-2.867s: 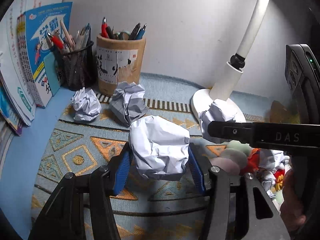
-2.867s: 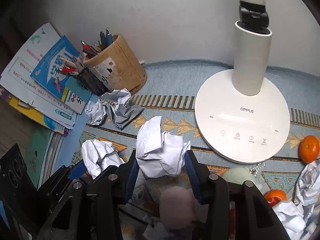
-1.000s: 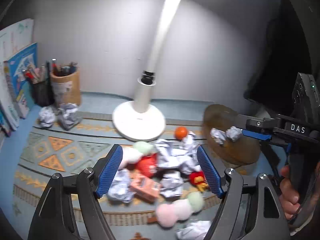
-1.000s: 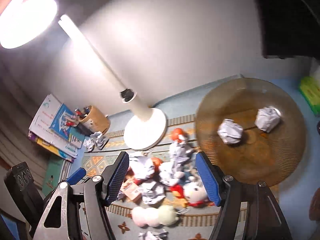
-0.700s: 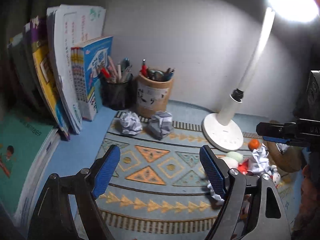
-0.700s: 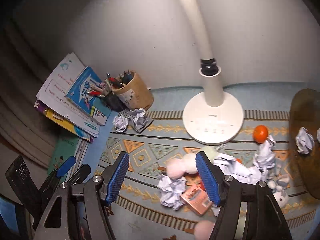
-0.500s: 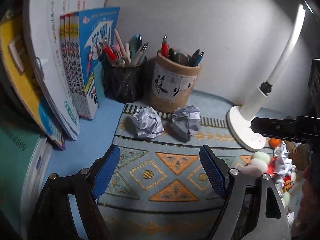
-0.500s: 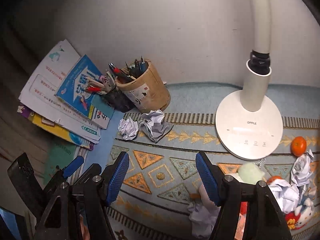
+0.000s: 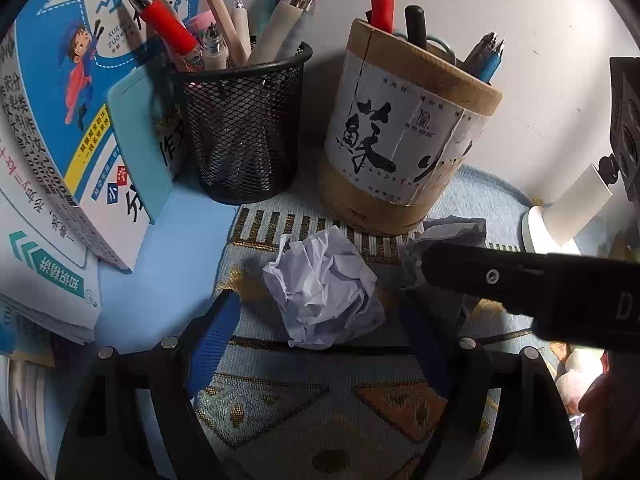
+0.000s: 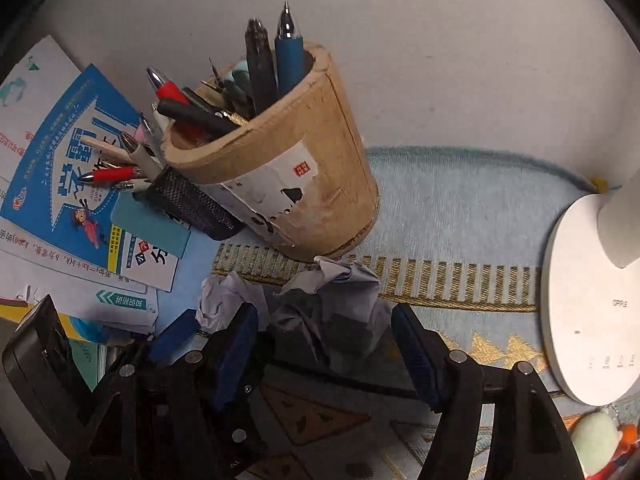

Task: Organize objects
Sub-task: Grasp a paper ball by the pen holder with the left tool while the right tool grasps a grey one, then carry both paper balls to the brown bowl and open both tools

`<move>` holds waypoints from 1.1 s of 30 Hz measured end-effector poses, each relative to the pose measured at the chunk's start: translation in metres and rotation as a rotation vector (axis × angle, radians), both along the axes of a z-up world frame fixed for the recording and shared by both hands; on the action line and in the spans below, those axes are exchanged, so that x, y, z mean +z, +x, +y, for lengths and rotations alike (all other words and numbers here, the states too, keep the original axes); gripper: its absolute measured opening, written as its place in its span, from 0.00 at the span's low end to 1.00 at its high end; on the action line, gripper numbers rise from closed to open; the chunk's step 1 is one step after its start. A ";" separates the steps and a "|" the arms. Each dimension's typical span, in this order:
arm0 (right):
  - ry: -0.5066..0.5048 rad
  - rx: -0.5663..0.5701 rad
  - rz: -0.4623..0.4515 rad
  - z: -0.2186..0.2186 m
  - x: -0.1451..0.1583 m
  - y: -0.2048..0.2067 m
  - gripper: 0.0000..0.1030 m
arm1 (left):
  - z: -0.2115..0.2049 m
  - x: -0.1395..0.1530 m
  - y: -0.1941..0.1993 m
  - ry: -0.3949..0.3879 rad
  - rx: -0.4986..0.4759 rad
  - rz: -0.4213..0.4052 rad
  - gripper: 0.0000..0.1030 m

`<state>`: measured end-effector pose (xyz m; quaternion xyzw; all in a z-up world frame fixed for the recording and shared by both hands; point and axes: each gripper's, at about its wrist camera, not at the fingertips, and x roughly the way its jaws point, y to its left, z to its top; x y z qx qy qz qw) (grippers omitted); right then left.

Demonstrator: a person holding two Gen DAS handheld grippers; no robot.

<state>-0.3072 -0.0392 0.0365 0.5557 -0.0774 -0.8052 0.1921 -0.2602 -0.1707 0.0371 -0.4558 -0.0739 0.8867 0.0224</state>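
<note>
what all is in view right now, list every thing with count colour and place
white paper ball: 1, white, on the mat between the left gripper's fingers
grey paper ball: 1, grey, on the mat between the right gripper's fingers
wooden pen holder: 1, tan with a white label, behind the paper balls, full of pens
mesh pen cup: 1, black, left of the wooden holder
books: several, blue and white, leaning at far left
mat: 1, pale blue with gold and orange pattern, under everything
lamp base: 1, white, right edge
left gripper: 1, black with blue pads, open around the white ball
right gripper: 1, same colours, open around the grey ball
</note>
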 end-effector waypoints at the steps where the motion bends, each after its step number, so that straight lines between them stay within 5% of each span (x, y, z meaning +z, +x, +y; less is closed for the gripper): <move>1: 0.013 0.002 0.008 -0.002 -0.002 0.000 0.66 | 0.001 -0.002 -0.001 -0.006 0.000 -0.004 0.74; 4: 0.015 0.005 0.029 -0.005 -0.005 0.001 0.64 | 0.002 -0.003 0.000 -0.002 0.011 0.003 0.65; 8: 0.021 -0.012 0.027 -0.004 -0.005 -0.001 0.45 | 0.002 -0.001 0.004 0.017 0.016 0.014 0.45; 17: -0.082 -0.046 0.011 0.041 0.028 0.027 0.36 | 0.043 0.053 0.069 -0.040 -0.050 0.126 0.43; 26: -0.146 -0.085 0.115 0.180 0.104 0.114 0.36 | 0.129 0.124 0.147 -0.040 -0.166 0.230 0.43; 30: -0.105 -0.116 0.210 0.258 0.121 0.163 0.36 | 0.165 0.120 0.180 0.029 -0.222 0.265 0.43; 33: -0.079 -0.191 0.251 0.328 0.118 0.208 0.36 | 0.212 0.120 0.192 0.006 -0.289 0.260 0.43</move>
